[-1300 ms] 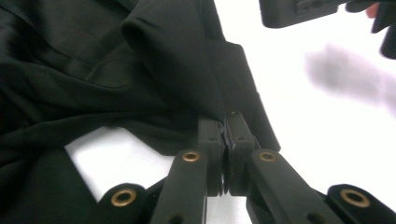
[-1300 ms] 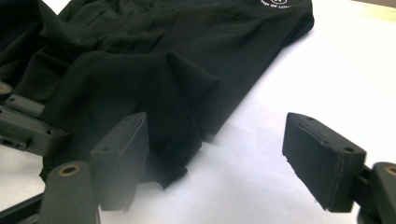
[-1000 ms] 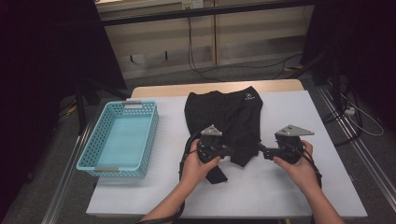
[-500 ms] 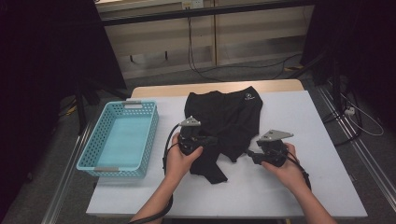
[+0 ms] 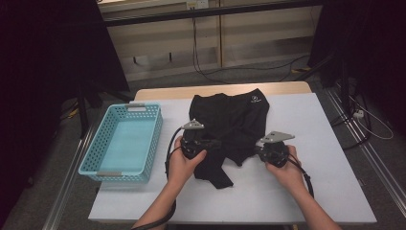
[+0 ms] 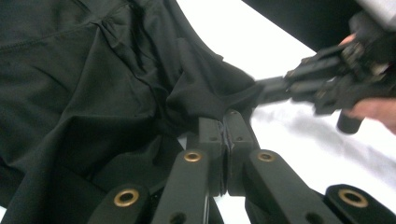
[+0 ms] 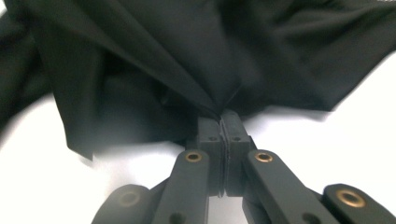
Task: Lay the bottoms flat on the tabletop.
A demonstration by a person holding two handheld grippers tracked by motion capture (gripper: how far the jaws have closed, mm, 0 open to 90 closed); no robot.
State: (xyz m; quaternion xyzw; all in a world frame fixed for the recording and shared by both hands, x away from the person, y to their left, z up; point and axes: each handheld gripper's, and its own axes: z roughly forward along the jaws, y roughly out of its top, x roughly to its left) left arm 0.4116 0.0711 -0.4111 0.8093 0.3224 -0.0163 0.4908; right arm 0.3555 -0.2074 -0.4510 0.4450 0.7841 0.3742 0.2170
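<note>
Item: crumpled black fabric garment (image 5: 230, 129), worktop (image 5: 330, 158) centre. Left gripper (image 5: 213, 143) jaws clamped on its nine-o'clock edge; right gripper (image 5: 256, 149) jaws just closed on its five-o'clock edge. Both holds set; ready for spreading.

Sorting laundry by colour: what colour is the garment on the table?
Black, with a small white logo near its top; the garment shows best in the high view.

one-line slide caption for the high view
Both grippers, left and right, pinch a crumpled black fabric garment beside a turquoise plastic basket.
</note>
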